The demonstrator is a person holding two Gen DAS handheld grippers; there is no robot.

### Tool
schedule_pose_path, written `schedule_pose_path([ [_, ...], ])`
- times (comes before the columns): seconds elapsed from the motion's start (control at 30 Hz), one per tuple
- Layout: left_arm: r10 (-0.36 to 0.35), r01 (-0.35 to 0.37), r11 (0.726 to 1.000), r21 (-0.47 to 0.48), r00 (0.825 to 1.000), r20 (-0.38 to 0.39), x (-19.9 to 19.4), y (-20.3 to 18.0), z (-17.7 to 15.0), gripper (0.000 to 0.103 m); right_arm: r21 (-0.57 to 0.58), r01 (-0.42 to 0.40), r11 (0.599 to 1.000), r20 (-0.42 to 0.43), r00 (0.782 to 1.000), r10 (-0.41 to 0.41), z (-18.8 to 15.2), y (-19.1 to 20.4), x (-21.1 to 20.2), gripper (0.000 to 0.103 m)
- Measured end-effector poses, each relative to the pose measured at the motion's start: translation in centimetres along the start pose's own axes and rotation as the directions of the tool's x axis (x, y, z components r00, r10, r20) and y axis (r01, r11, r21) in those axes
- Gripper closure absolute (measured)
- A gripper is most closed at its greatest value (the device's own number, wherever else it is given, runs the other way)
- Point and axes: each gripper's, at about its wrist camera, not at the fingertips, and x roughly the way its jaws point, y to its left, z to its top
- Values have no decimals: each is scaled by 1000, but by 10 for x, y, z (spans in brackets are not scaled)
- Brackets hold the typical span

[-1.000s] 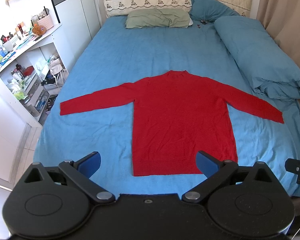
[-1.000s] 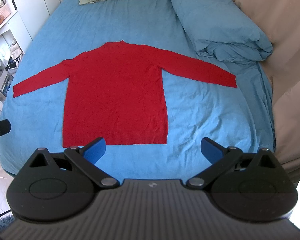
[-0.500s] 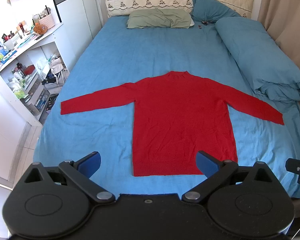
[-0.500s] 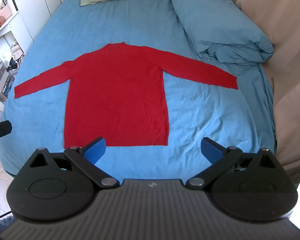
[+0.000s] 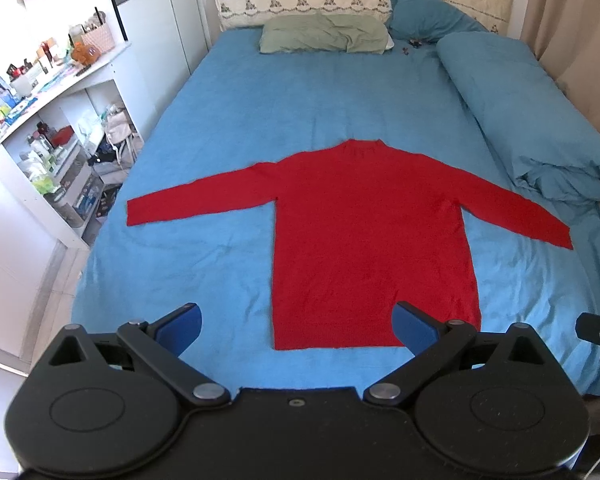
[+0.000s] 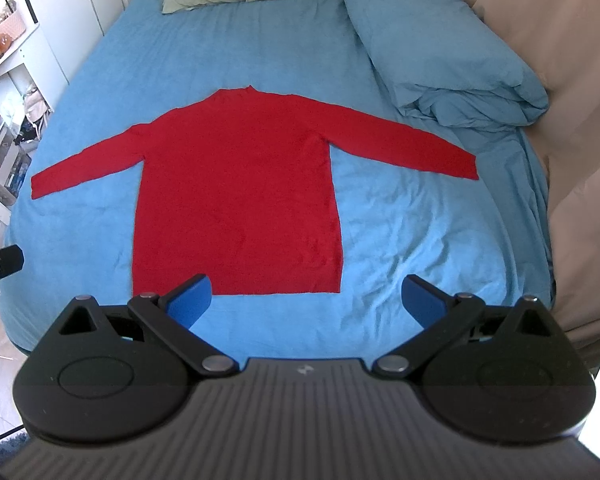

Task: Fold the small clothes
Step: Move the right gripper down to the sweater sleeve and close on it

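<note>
One red sweater lies flat on the blue bed, sleeves out toward 9 and 3 o'clock, unmoved over the last second. We hold our left gripper and right gripper wide apart and empty near its hem at 6 o'clock, so folding hasn't begun.

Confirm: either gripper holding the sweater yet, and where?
Nothing is held. The left gripper and the right gripper are both open, short of the red sweater, which lies flat on the bed.
</note>
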Motion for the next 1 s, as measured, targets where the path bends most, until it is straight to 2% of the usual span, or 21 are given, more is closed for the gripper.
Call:
schedule_pose_path([
  [0.1, -11, 11, 1000, 7, 1000, -4, -1, 2, 10, 0, 23, -15, 1000, -6, 1000, 15, 3, -1, -1, 0],
  [0.23, -48, 48, 999, 20, 998, 32, 3, -4, 34, 0, 94, -32, 995, -3, 999, 33, 15, -10, -2, 0],
  [0.37, -81, 77, 995, 60, 994, 72, 16, -31, 69, 0, 152, -23, 988, 22, 1000, 20, 35, -30, 3, 0],
  [0.53, -131, 125, 990, 57, 987, 96, 42, -75, 113, 0, 223, 7, 975, 51, 999, -19, 73, -73, 30, 0],
  [0.67, -107, 98, 991, 88, 989, 102, 79, -125, 149, 0, 286, 17, 958, 52, 998, -34, 109, -122, 76, 0],
  [0.73, -117, 110, 989, 95, 990, 80, 104, -148, 165, 0, 306, 23, 952, 55, 998, -42, 127, -148, 104, 0],
  [0.9, -86, 84, 995, 59, 996, 17, 194, -201, 195, 0, 362, 50, 931, 44, 997, -70, 171, -207, 193, 0],
  [1.0, -60, 60, 998, 21, 998, -11, 252, -228, 208, 0, 376, 49, 925, 44, 997, -71, 186, -232, 253, 0],
])
